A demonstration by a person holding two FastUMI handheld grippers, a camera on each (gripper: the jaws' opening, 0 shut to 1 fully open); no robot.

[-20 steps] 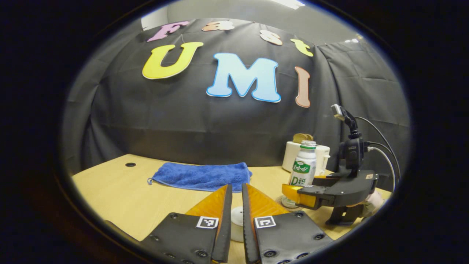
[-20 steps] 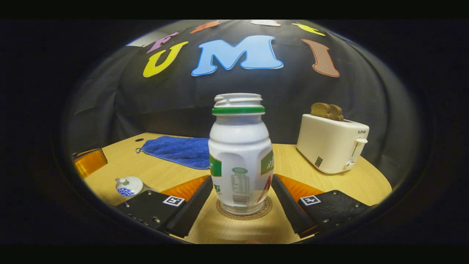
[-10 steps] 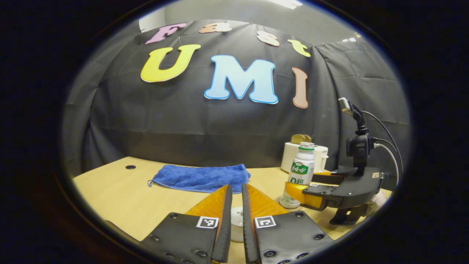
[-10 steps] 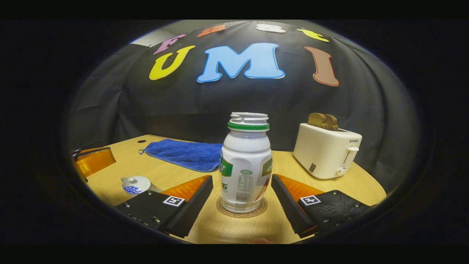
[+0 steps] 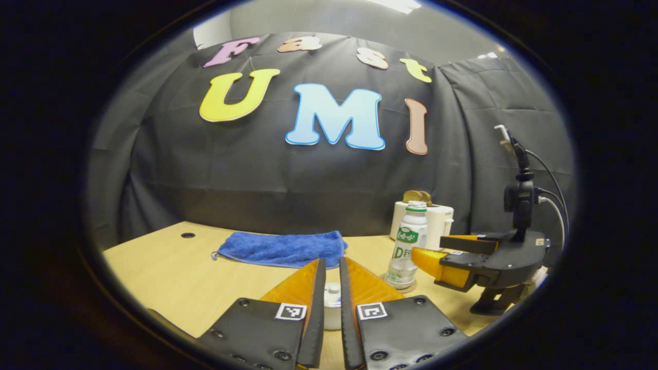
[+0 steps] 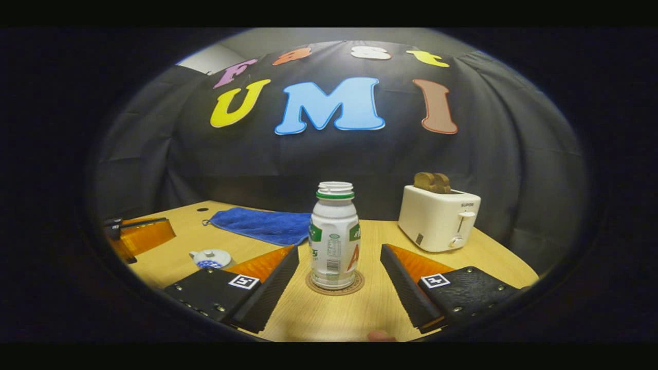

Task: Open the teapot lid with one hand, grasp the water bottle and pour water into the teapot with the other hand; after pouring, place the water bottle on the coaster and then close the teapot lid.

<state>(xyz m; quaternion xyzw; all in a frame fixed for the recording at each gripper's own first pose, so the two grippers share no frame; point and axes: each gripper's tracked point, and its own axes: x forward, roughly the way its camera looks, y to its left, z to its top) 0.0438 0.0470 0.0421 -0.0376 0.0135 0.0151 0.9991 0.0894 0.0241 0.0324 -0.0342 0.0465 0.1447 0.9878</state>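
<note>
Right, the wooden table (image 6: 483, 252) carries a blue towel (image 6: 259, 225) and toaster (image 6: 438, 218). The water bottle (image 6: 334, 237) stands upright on its coaster (image 6: 354, 284), untouched between the spread right gripper (image 6: 339, 264). The left gripper (image 5: 329, 277) nearly pinches the teapot lid (image 5: 332, 294).

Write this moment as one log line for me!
bottle: upright on coaster | right gripper: open, apart from bottle | left gripper: narrow gap, white teapot lid between fingers

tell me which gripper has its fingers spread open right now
The right gripper: its fingers stand wide apart, clear of the water bottle. The left gripper is nearly closed around the teapot lid.
</note>
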